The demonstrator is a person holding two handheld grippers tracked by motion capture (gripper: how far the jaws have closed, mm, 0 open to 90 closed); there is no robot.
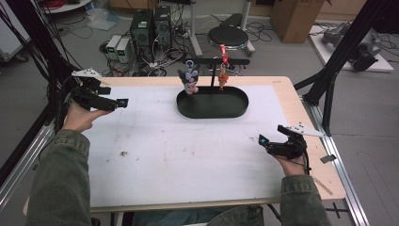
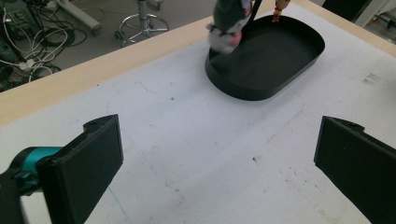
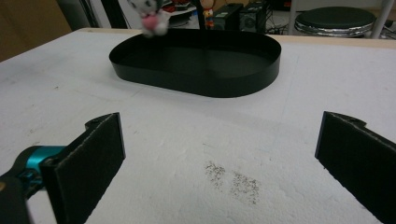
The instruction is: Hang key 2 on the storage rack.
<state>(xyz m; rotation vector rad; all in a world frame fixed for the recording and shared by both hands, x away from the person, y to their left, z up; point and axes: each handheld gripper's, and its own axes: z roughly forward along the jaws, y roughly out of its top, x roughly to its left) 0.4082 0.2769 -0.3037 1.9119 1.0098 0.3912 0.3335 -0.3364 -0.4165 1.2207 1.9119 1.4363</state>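
Currently both hands hovering off black oval tray (image 1: pixel 234 111); left gripper (image 1: pixel 123 102) and right gripper (image 1: pixel 261 139) both gaping wide, gripping nothing; grey plush (image 1: pixel 190 79) and orange charm (image 1: pixel 222 75) hanging over tray's far edge, seemingly from stand; approaching slowly, jaws straddling toy squarely, looking wisest.

**A lab or workshop space set up for recording**

Beyond the far edge of the table (image 1: pixel 301 101), past the left gripper (image 1: pixel 123 102), desktop computer towers (image 1: pixel 150 26) stand on the bare grey floor amid tangled cables (image 1: pixel 162 59). A black round stool (image 1: pixel 228 35) sits behind them, and a cardboard box (image 1: pixel 294 14) farther right. Black frame struts (image 1: pixel 346 47) rise beyond the right gripper (image 1: pixel 261 139).
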